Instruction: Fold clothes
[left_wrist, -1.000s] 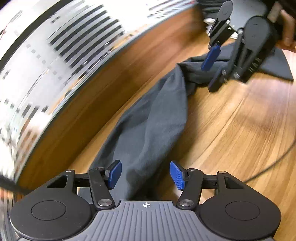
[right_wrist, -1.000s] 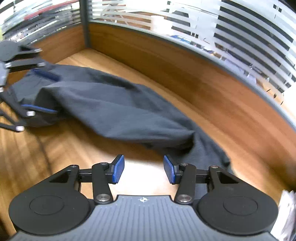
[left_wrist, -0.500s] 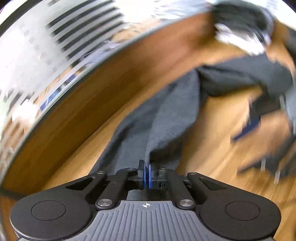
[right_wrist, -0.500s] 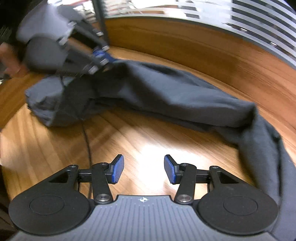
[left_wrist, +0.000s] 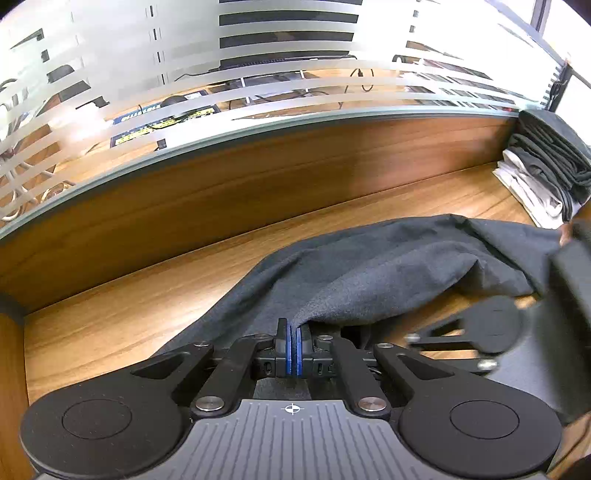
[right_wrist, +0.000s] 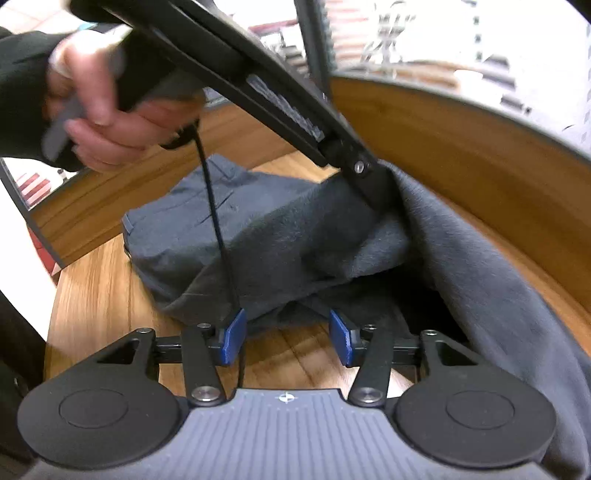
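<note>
Two tongs are at work here. The left tongs (left_wrist: 293, 345) are pressed together and pinch an edge of the dark pants (left_wrist: 369, 280). The right tongs (right_wrist: 288, 336) are spread and opening wider, with no cloth between the pads, only bare wood and a thin black cord (right_wrist: 218, 229) that hangs close by the left pad. The pants lie in a loose heap on the surface (left_wrist: 147, 295), with one part pulled up to the left tongs and one long part that hangs down the right of the right view.

What could go wrong? The pinch is only on a thin edge, so a hard pull may make the cloth slip out. The cord may get caught in the right tongs when they close. The heap is bunched, so the right tongs may grab two layers and the fold would come out crooked.

The surface is brown wood with a low wood wall (left_wrist: 258, 177) behind it. A pile of folded clothes (left_wrist: 535, 177) sits at the far corner. Past that is striped glass (left_wrist: 258, 55).
</note>
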